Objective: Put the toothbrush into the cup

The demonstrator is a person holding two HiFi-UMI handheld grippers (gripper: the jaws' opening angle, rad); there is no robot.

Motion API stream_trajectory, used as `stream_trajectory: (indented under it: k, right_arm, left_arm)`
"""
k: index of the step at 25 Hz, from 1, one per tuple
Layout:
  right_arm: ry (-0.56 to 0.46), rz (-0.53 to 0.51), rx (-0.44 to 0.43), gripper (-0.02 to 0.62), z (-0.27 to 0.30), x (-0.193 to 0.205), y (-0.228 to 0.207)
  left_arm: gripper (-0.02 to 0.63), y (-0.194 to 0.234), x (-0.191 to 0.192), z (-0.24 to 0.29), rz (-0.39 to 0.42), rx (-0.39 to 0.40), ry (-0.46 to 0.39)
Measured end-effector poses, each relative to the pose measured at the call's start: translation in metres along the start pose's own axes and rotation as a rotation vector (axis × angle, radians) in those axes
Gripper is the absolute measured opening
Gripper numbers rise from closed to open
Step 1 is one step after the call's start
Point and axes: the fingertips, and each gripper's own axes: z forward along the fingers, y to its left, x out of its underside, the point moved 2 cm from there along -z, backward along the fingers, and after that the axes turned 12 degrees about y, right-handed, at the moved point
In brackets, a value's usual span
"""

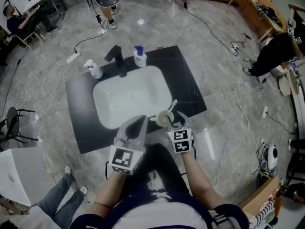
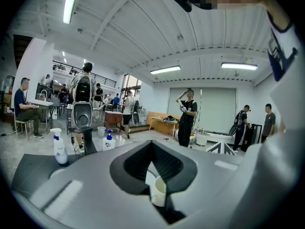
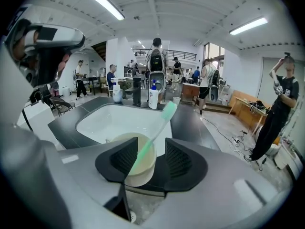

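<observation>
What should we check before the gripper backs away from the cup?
1. The toothbrush sits in the cup: ok, handle inside, head sticking out.
2. The right gripper has its jaws apart, not squeezing the toothbrush: ok.
3. The cup stands upright on the black countertop beside the sink: ok.
4. The left gripper has its jaws together, holding nothing: ok.
5. The toothbrush won't tip out when the jaws slide away: cannot tell.
</observation>
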Motion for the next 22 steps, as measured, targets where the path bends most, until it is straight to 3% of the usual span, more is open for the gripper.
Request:
stream_trajectory:
  k: [22]
  right_arm:
    - [-0.147,0.033,-0.013,0.029,-0.037,-0.028,0.008]
  left_arm:
    - [-0.002,-0.003,0.003,-0.003,0.005,0.011,0.0]
